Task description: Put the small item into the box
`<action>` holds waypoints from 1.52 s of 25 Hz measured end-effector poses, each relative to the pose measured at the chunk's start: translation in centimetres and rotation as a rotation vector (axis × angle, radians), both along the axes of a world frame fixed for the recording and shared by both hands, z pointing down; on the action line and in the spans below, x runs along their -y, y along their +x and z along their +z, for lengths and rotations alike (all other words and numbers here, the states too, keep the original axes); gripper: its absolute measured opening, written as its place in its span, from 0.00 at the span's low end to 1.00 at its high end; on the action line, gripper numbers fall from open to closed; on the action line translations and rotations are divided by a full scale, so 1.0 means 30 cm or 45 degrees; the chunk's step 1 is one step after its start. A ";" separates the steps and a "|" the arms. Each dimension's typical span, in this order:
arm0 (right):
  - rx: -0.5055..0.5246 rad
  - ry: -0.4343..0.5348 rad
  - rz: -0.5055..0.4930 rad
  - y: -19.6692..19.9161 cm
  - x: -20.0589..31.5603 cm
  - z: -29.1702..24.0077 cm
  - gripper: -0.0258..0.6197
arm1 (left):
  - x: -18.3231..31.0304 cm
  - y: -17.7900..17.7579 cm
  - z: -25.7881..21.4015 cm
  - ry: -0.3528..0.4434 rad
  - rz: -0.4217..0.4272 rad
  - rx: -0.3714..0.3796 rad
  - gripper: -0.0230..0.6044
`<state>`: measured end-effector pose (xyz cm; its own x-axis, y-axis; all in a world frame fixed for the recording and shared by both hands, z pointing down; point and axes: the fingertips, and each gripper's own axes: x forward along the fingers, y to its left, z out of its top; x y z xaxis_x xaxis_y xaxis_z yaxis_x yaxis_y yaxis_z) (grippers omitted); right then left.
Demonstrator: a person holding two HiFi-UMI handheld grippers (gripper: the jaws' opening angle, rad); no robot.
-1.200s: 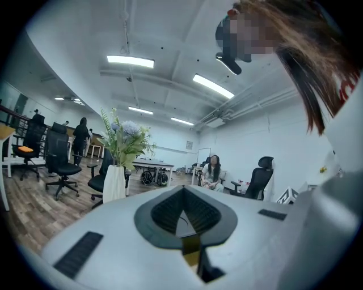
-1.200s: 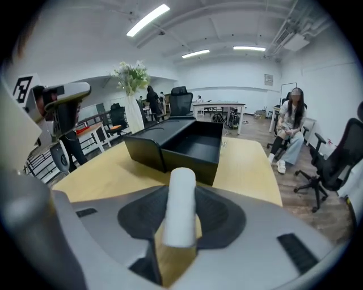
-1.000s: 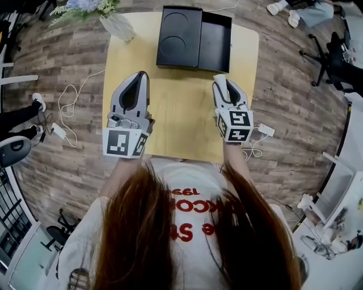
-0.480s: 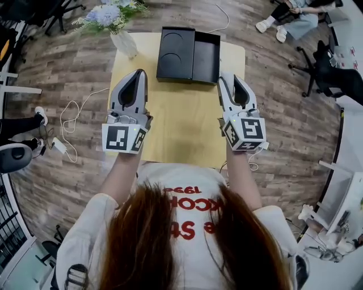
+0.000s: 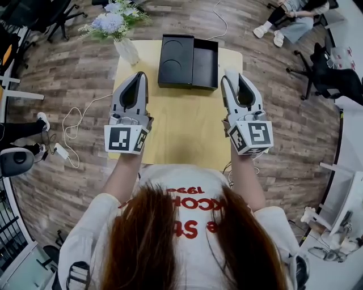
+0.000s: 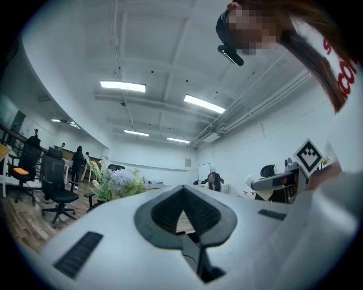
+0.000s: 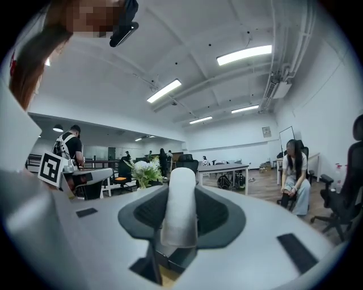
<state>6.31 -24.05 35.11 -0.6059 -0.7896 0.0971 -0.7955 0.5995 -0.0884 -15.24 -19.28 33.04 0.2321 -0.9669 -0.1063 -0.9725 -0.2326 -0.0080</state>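
Note:
A black box [image 5: 205,54] lies open at the far edge of the yellow table [image 5: 181,124], with its lid [image 5: 176,51] beside it on the left. My right gripper [image 5: 233,79] is held above the table just right of the box, shut on a small white rounded item [image 5: 229,75]. That white item [image 7: 179,207] stands upright between the jaws of the right gripper [image 7: 180,181]. My left gripper [image 5: 140,76] hovers over the table's left side, short of the lid, shut and empty. The left gripper [image 6: 182,192] points out level into the room.
A vase of flowers [image 5: 126,50] stands at the table's far left corner, close to the lid. White cables [image 5: 71,122] lie on the wooden floor to the left. Office chairs [image 5: 317,62] and a seated person [image 5: 283,17] are off to the right.
Both grippers have moved forward toward the box, the right one farther, ending beside the box's right edge. The white item has stayed in the right jaws.

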 end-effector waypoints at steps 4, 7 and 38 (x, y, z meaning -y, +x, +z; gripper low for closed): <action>-0.002 -0.023 -0.012 0.001 0.037 0.020 0.26 | 0.025 -0.005 0.023 -0.009 -0.016 -0.009 0.04; -0.003 -0.055 -0.020 -0.002 0.070 0.055 0.26 | 0.048 -0.002 0.052 -0.026 -0.021 -0.016 0.04; -0.168 -0.453 -0.038 -0.099 0.299 0.678 0.31 | 0.056 -0.116 0.282 -0.228 -0.173 -0.053 0.04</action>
<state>3.35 -33.01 55.46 -0.5918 -0.6749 0.4408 -0.7968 0.5726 -0.1931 -18.73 -20.96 41.49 0.0975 -0.9932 0.0631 -0.9936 -0.0935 0.0628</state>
